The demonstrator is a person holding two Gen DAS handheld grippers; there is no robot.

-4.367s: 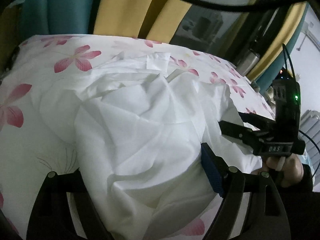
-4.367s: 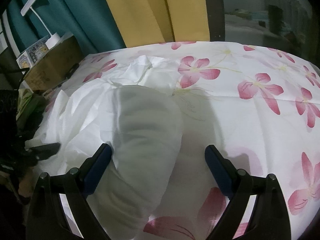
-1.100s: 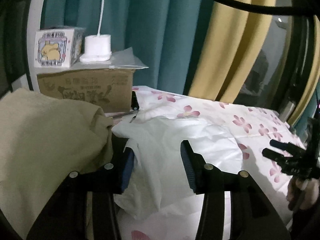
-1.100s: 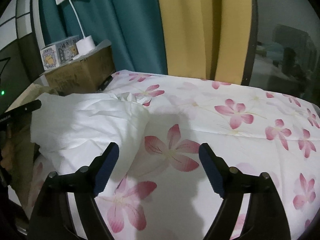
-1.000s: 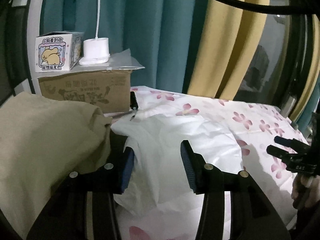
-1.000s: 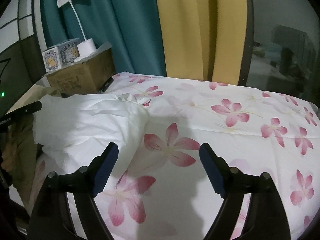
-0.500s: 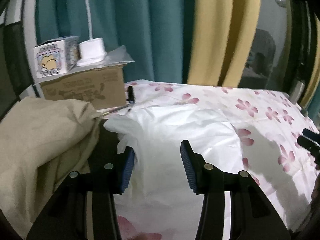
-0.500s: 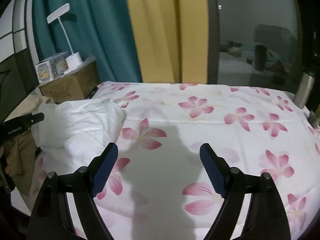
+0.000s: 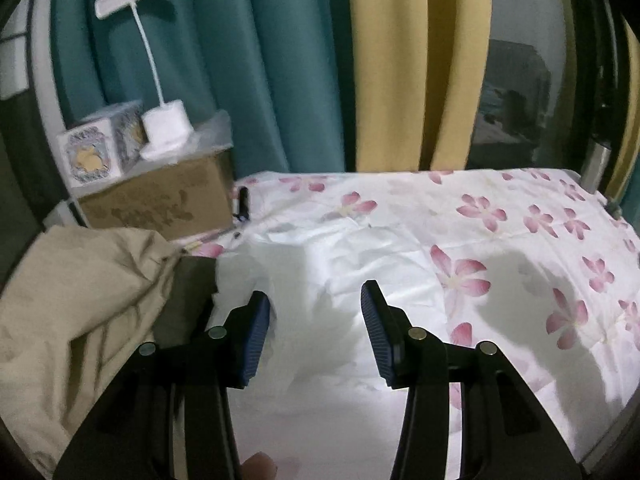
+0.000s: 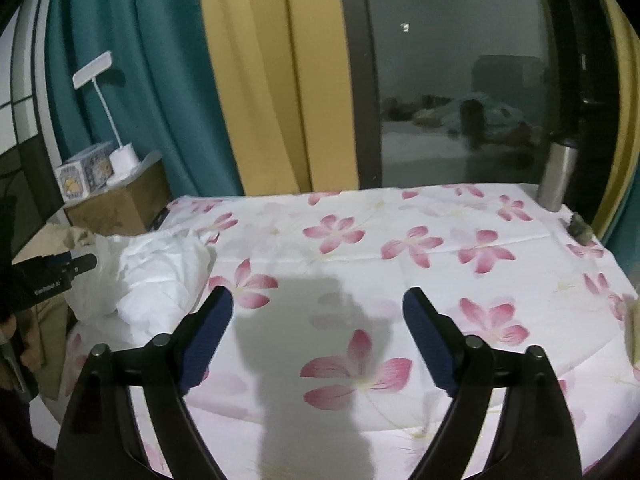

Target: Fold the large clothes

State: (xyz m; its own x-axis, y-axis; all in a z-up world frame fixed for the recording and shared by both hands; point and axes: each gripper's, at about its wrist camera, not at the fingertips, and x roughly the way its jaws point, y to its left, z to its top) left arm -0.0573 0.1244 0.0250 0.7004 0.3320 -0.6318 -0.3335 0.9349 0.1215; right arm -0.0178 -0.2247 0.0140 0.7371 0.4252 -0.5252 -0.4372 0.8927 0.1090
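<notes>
The white garment (image 9: 340, 264) lies crumpled on the left part of the flowered bed sheet (image 9: 520, 216). My left gripper (image 9: 314, 292) hovers over it with its blue pads apart; the cloth shows between and beyond them, not pinched. In the right wrist view the same garment (image 10: 156, 276) is a heap at the left, with the left gripper (image 10: 80, 262) at its left edge. My right gripper (image 10: 318, 296) is well to the right of the heap over bare sheet (image 10: 440, 280). Its jaws are opening wide with nothing between them.
A beige garment (image 9: 80, 300) is piled at the bed's left edge. Behind it a cardboard box (image 9: 160, 200) carries a white lamp (image 9: 164, 128) and a small printed box (image 9: 92, 152). A steel bottle (image 10: 558, 176) stands at the far right corner. Curtains and a dark window are behind.
The right gripper has drawn back and up from the garment, so more bed shows, and its jaws have spread. The left gripper's view has swung right; its pads keep the same gap.
</notes>
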